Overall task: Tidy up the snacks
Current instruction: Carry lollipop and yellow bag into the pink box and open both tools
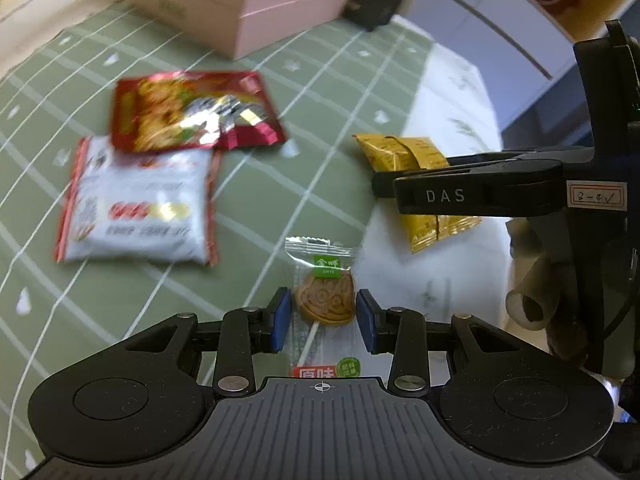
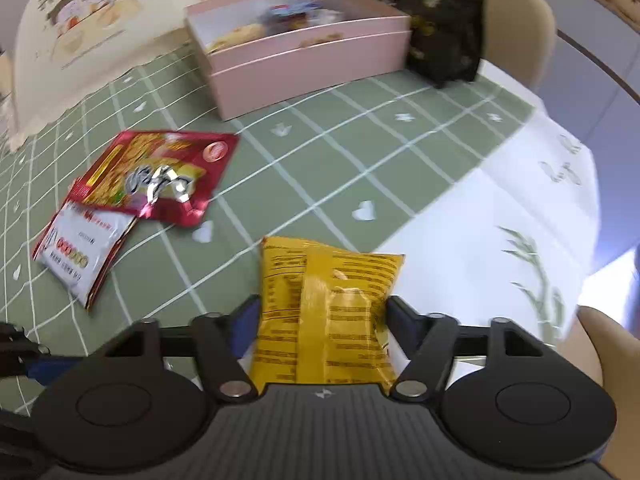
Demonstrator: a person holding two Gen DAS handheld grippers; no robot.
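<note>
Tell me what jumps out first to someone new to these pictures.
Each gripper has a snack between its fingers: the left gripper a wrapped lollipop, the right gripper a yellow packet. Beyond, a red packet overlaps a white packet before the pink box.

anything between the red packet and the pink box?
Nothing: only bare green checked tablecloth lies between the red packet and the pink box, clearest in the right wrist view.

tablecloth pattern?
Green tablecloth with a white grid and small white hearts; clearest in the right wrist view.
</note>
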